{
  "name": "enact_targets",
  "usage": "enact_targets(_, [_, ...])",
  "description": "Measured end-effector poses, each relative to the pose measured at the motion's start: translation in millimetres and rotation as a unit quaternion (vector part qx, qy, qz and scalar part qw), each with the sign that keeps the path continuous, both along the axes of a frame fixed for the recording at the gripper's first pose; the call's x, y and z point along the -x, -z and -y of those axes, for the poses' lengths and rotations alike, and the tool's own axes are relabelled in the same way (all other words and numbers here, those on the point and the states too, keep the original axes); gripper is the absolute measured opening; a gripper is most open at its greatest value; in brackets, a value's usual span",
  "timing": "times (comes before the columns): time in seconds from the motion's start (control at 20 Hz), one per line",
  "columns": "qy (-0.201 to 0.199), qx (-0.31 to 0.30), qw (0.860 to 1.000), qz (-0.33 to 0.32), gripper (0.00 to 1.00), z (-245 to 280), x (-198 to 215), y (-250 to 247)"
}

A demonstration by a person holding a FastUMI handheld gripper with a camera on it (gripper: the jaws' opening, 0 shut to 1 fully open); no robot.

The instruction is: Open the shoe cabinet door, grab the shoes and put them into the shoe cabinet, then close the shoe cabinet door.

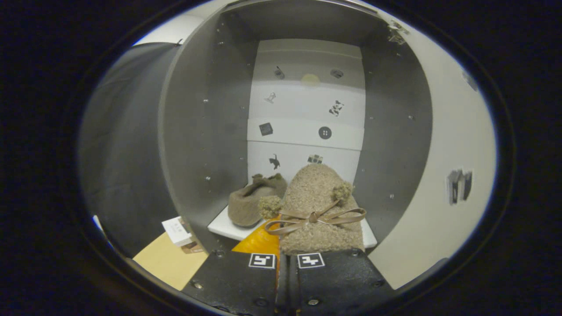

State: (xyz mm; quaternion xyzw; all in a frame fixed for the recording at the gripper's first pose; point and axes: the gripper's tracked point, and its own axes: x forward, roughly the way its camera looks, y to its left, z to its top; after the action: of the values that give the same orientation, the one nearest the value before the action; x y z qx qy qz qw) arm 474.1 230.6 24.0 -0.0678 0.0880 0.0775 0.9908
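Gripper (287, 263) fingers drawn nearly together, apparently pinching the heel of the near slipper (318, 210); grip judged, not confirmed. Shoe cabinet (206, 131) stands open; the slipper is to be eased farther onto the white shelf (224, 228), right of the other slipper (252, 199), then released. Fuzzy tan, ribbon bow, two pompoms.

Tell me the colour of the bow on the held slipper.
Light brown bow, seen in the gripper view.
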Motion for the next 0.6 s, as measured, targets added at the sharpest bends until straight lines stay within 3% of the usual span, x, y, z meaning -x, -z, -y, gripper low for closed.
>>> enact_targets(0.35, [0.007,-0.007,1.0,-0.006,0.06,-13,-98,-17])
enact_targets(0.6, [0.016,-0.014,0.999,-0.035,0.06,-17,-153,8])
